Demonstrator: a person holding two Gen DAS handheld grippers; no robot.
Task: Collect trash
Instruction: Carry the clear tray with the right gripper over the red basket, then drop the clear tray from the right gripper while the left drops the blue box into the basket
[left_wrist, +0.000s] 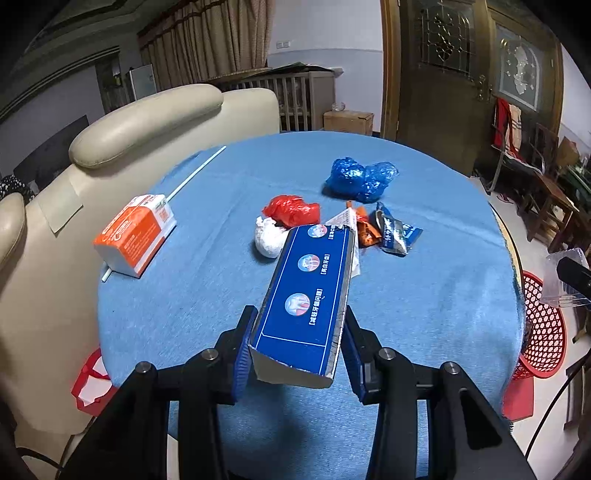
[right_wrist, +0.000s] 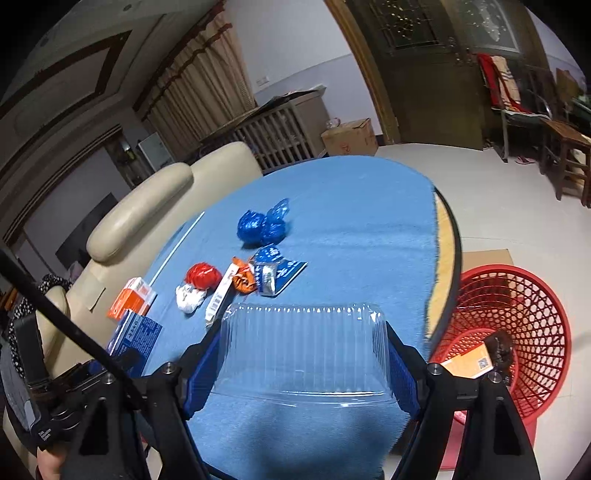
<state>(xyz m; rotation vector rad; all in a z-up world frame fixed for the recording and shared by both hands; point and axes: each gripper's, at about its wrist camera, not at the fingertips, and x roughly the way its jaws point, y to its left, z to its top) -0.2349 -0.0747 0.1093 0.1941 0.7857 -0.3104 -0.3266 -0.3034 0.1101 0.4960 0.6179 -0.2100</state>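
Note:
My left gripper (left_wrist: 299, 332) is shut on a long blue toothpaste box (left_wrist: 310, 291) and holds it above the blue table (left_wrist: 424, 302). My right gripper (right_wrist: 301, 350) is shut on a clear plastic container (right_wrist: 303, 354), held above the table's near right part, left of the red mesh basket (right_wrist: 517, 332). On the table lie a blue plastic wad (left_wrist: 360, 177), a red wad (left_wrist: 291, 210), a white wad (left_wrist: 267, 238), an orange wrapper (left_wrist: 365, 230) and a blue-silver wrapper (left_wrist: 395, 232). The toothpaste box also shows in the right wrist view (right_wrist: 135, 334).
An orange and white box (left_wrist: 135, 234) and a thin white stick (left_wrist: 197, 171) lie at the table's left. A beige sofa (left_wrist: 144, 118) stands behind the table. The red basket (left_wrist: 543, 328) on the floor holds a carton and something dark. Wooden chairs stand at the far right.

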